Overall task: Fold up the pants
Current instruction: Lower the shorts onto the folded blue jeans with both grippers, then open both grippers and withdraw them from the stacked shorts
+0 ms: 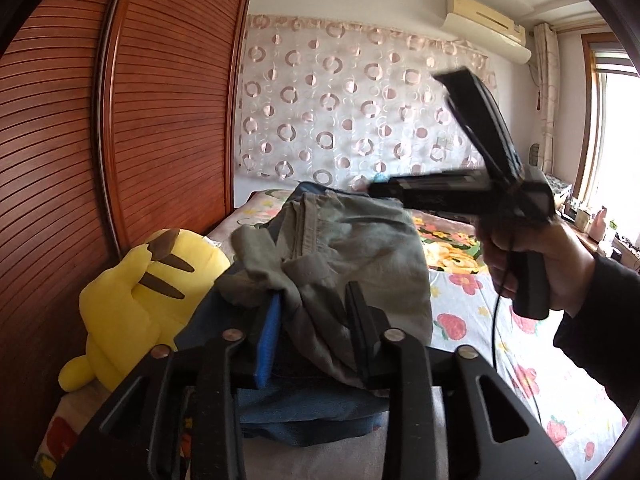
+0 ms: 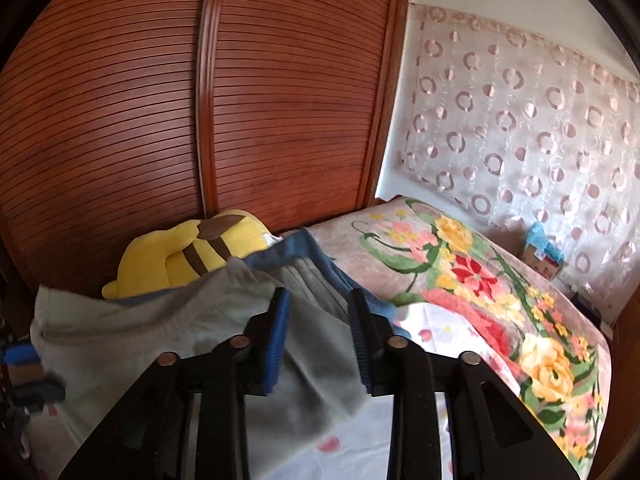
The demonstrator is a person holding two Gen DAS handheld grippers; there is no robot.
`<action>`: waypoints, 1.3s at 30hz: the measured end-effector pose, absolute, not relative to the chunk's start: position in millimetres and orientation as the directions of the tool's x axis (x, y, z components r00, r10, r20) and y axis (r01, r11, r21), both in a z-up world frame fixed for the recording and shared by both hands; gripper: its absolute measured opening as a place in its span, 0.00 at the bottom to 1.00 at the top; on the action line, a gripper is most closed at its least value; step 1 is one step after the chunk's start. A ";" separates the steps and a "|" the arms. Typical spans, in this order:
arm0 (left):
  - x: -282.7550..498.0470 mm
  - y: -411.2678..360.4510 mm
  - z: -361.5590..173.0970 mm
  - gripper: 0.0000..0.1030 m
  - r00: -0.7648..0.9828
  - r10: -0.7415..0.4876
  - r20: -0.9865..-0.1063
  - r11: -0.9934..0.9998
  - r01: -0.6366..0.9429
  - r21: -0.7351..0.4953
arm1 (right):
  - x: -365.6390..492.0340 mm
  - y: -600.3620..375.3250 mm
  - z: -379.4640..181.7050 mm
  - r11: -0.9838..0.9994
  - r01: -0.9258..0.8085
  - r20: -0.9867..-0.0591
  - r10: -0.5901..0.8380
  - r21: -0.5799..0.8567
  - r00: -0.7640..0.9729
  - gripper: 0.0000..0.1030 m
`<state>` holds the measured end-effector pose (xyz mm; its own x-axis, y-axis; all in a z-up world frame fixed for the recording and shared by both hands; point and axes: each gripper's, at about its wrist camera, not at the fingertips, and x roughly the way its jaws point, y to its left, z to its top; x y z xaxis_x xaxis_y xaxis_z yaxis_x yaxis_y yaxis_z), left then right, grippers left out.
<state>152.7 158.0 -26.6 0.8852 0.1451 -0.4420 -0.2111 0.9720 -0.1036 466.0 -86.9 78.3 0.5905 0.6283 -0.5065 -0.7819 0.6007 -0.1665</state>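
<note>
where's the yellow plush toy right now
The yellow plush toy lies on the bed against the slatted wooden wardrobe, at the left of both wrist views, just left of and behind the grey-green pants piled on blue jeans.

Tight on my left, open on my right

Wardrobe doors [image 2: 200, 120] wall off the left, with the yellow plush toy [image 1: 140, 296] wedged just beside the piled olive pants [image 1: 352, 248] and blue jeans [image 1: 304, 408] — no clean lane there. To the right the flowered sheet [image 1: 472, 320] lies bare, though my own right hand [image 1: 536, 256] hangs over it; farther back, the floral blanket [image 2: 480, 280] — low, passable.
</note>
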 end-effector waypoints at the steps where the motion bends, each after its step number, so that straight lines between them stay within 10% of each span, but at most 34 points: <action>1: 151.9 157.3 -25.3 0.49 0.887 0.151 -0.436 0.972 -0.214 -0.099 | 465.7 -91.2 76.8 0.596 -0.786 -0.511 0.630 -0.163 0.584 0.31; 16: 169.8 189.0 -52.8 0.59 0.799 0.233 -0.554 0.949 -0.311 -0.050 | 486.9 -94.0 63.5 0.707 -0.701 -0.535 0.560 -0.089 0.633 0.31; 35: 122.8 162.8 -12.1 0.60 0.851 0.201 -0.486 0.970 -0.244 -0.026 | 379.1 -145.4 71.3 0.724 -0.689 -0.475 0.600 -0.020 0.644 0.34; 39: 115.1 155.9 -4.5 0.74 0.860 0.180 -0.478 0.975 -0.219 -0.027 | 362.4 -155.0 74.7 0.719 -0.695 -0.463 0.611 -0.014 0.642 0.35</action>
